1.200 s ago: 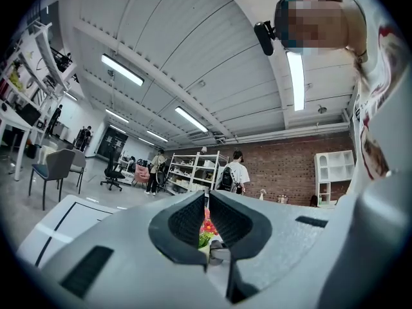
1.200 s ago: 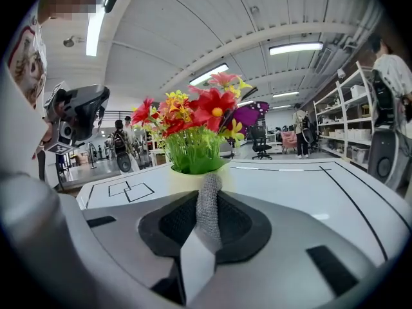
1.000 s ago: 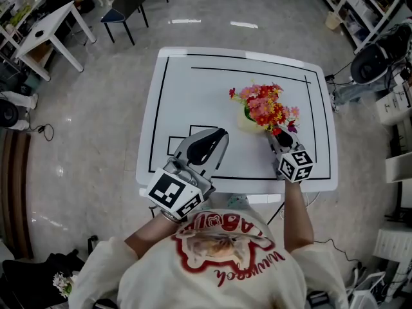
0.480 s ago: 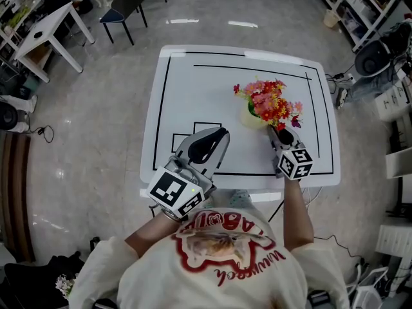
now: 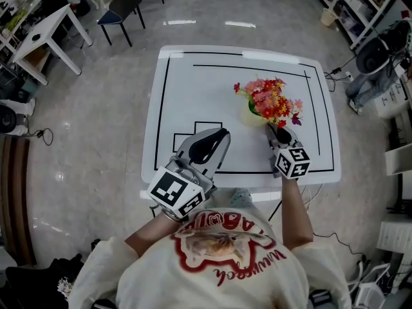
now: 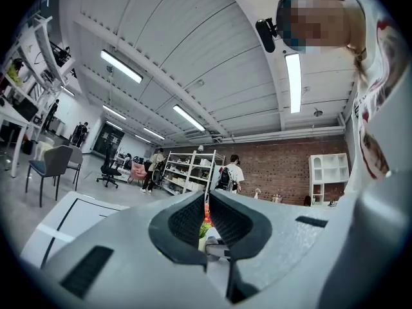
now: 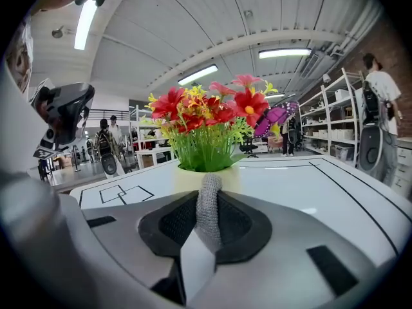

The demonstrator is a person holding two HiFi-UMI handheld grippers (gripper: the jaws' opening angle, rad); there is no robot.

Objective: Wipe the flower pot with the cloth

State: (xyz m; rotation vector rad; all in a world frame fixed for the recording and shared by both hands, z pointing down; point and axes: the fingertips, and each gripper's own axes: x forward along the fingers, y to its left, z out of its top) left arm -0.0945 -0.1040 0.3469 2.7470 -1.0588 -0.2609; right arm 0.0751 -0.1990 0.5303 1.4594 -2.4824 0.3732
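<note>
The left gripper [image 5: 219, 134] is idling, clenched and empty, over the near surface [image 5: 193, 95] edge. The right gripper [image 7: 207, 192] is gripping the cloth [image 7: 207, 212], whose tip is meeting or nearly meeting the flower pot [image 7: 185, 177] wall just beyond. Wiping is probably just starting, and the next move is calling for light pressure and a sweep around that wall.

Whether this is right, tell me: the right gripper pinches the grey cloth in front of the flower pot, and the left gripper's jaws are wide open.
Not quite. The left gripper has its jaws shut, with nothing held, as the left gripper view shows. The right gripper does pinch the grey cloth in front of the flower pot.
</note>
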